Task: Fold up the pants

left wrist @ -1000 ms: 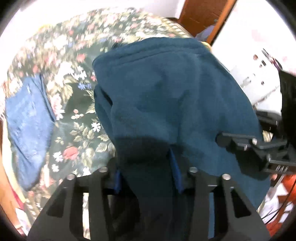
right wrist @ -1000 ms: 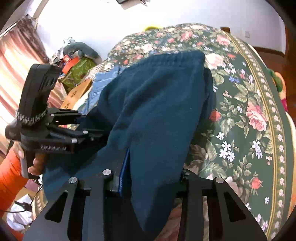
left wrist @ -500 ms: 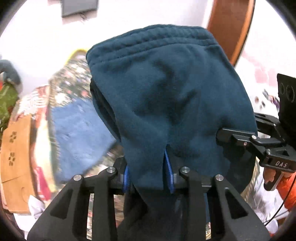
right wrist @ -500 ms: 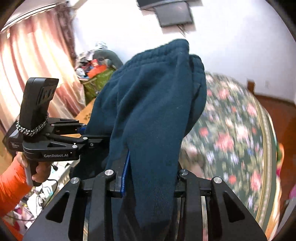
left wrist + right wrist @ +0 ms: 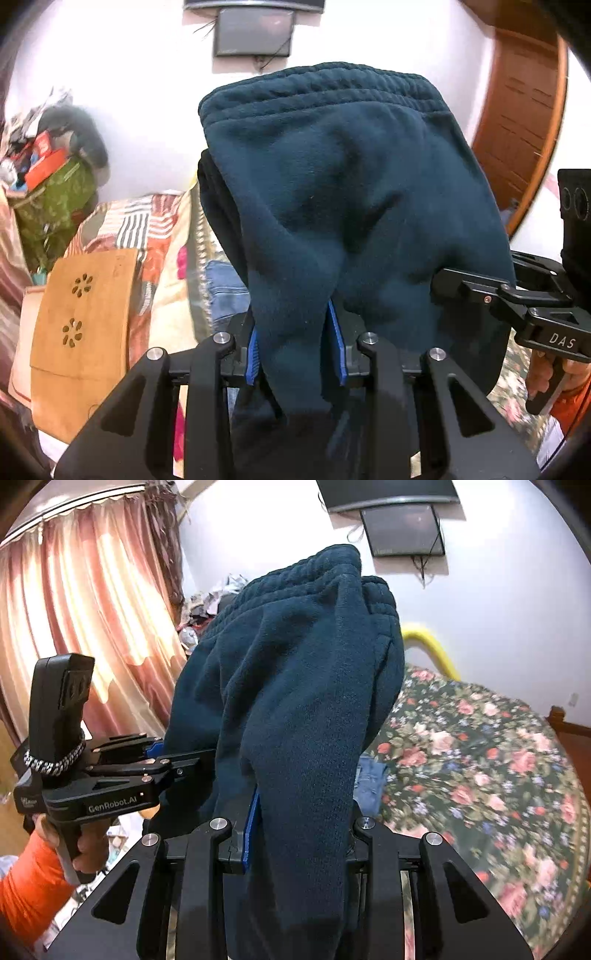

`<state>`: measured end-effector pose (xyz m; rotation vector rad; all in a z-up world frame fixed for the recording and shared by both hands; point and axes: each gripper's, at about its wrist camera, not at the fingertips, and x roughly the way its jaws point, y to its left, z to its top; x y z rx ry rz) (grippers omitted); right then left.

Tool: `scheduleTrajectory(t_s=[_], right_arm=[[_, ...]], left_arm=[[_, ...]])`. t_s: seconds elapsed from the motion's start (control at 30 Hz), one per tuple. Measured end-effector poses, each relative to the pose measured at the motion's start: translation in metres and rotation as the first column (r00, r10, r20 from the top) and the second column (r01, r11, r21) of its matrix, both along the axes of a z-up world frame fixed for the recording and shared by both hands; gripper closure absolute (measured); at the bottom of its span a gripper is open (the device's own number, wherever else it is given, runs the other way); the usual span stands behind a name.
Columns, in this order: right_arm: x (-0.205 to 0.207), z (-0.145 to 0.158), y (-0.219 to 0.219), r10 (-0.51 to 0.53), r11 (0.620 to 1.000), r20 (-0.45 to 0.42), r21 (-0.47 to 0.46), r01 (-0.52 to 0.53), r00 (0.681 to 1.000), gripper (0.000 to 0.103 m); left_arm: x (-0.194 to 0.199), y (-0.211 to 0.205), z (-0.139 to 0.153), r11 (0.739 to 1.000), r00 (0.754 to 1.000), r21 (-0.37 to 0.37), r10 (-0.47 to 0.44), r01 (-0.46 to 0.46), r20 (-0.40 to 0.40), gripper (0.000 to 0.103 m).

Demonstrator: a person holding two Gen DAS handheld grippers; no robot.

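Observation:
Dark teal fleece pants [image 5: 332, 184] hang bunched in the air, waistband uppermost, held by both grippers. My left gripper [image 5: 293, 332] is shut on a fold of the fabric between its blue pads. In the right wrist view the same pants [image 5: 303, 701] drape over my right gripper [image 5: 301, 823], which is shut on another fold; its right pad is hidden by cloth. Each gripper shows in the other's view: the right gripper [image 5: 461, 284] clamps the pants' right edge, and the left gripper [image 5: 184, 760] clamps their left edge, held by a hand in an orange sleeve.
A bed with a floral spread [image 5: 480, 757] lies below to the right, with blue jeans [image 5: 369, 779] on it. A wooden board [image 5: 85, 325] and piled clutter [image 5: 48, 177] stand to the left. There is a door [image 5: 517, 129], pink curtains [image 5: 92, 609] and a wall screen [image 5: 402, 528].
Both grippers rose with the pants, lifting them off the bed. The views swung up from the bedspread to the wall, and the pants now hang free.

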<state>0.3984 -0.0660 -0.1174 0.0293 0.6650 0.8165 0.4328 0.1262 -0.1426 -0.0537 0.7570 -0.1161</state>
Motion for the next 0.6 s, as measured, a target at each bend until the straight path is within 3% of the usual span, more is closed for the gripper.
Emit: scheduleTrajectory(t_s=[0.17,0.33,0.47,0.53,0.6], right_arm=[[0.051,-0.047,0.038,0.011,0.999,-0.097,-0.033,-0.015,0.995,0.075],[0.09,-0.109,0.067,-0.023,0.998,-0.208,-0.069,0.009,0.978,0.075],[0.109,-0.15,0.084,-0.081,0.981,-0.227,-0.188,0.038,0.97,0.075],[0.117,-0.166,0.086,-0.134,0.954,-0.232,-0.292,0.063,0.963,0.073],[0.12,-0.174,0.078,-0.138,0.954,-0.254,-0.293,0.06,0.957,0.07]], left_arm=[[0.04,0.035,-0.05,0.998,0.995,-0.013,0.057,-0.058,-0.084,0.072],[0.083,0.061,-0.129,0.996,0.978,-0.023,0.08,-0.086,-0.195,0.072],[0.108,0.077,-0.181,0.99,0.951,-0.03,0.123,-0.137,-0.282,0.077],[0.114,0.084,-0.192,0.989,0.947,-0.048,0.118,-0.138,-0.299,0.076],[0.108,0.082,-0.192,0.987,0.942,-0.063,0.122,-0.149,-0.313,0.075]])
